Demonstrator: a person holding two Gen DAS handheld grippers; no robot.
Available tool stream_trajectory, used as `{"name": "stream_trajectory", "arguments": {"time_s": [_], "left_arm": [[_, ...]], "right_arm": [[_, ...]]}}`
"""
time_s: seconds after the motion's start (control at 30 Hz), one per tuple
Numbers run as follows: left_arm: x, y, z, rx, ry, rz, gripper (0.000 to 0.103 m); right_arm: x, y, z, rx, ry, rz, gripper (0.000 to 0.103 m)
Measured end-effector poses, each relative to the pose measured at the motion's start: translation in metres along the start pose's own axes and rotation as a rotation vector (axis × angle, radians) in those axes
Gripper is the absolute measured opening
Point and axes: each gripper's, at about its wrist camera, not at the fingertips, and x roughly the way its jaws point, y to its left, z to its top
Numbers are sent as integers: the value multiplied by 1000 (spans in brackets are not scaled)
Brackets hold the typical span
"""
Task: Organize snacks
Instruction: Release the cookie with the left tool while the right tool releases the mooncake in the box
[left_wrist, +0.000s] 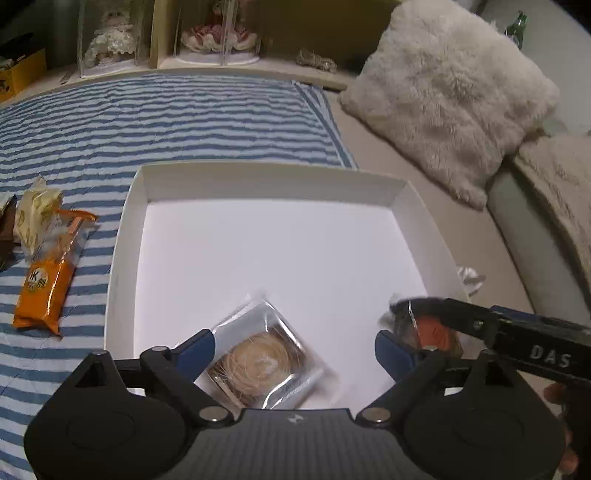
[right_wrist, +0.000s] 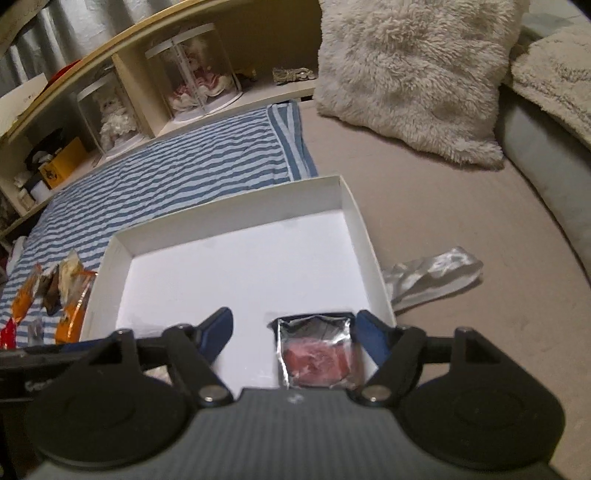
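Your white box (left_wrist: 129, 221) sits on the bed, half on the striped blanket (left_wrist: 184, 118), with more snacks (left_wrist: 46, 291) left of it. Your left tool (left_wrist: 295, 349) is spread wide around the beige pastry packet (left_wrist: 258, 363) lying loose on the box floor. Your right tool (right_wrist: 295, 334) is also wide, the red snack packet (right_wrist: 316, 354) resting free against its right finger.

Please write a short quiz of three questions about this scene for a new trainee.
1. True or false: the white box holds no snacks.
2. Which snack lies between the left gripper fingers: A) pale round pastry, B) orange packet?
3. On what does the orange packet lie?

Key:
1. False; two lie inside.
2. A, the pale round pastry, not gripped.
3. On the striped blanket, left of the box.
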Motion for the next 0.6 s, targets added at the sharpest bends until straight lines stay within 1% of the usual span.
{"name": "stream_trajectory", "arguments": {"time_s": [0.03,0.17,0.4,0.53,0.6], "left_arm": [[0,0,-2,2,7,3,99],[-2,1,-11,31,30,21,100],[-17,3,-21,58,24,43,103],[-27,5,-25,70,14,51,103],[-33,7,-28,73,5,44,103]], "right_arm": [[-2,0,-1,-5,7,-3,80],[-8,-3,-9,-13,33,-17,82],[-20,-6,-25,-34,52,-39,87],[-27,-4,-32,-44,45,-43,95],[-30,-3,-35,-46,42,-54,98]]}}
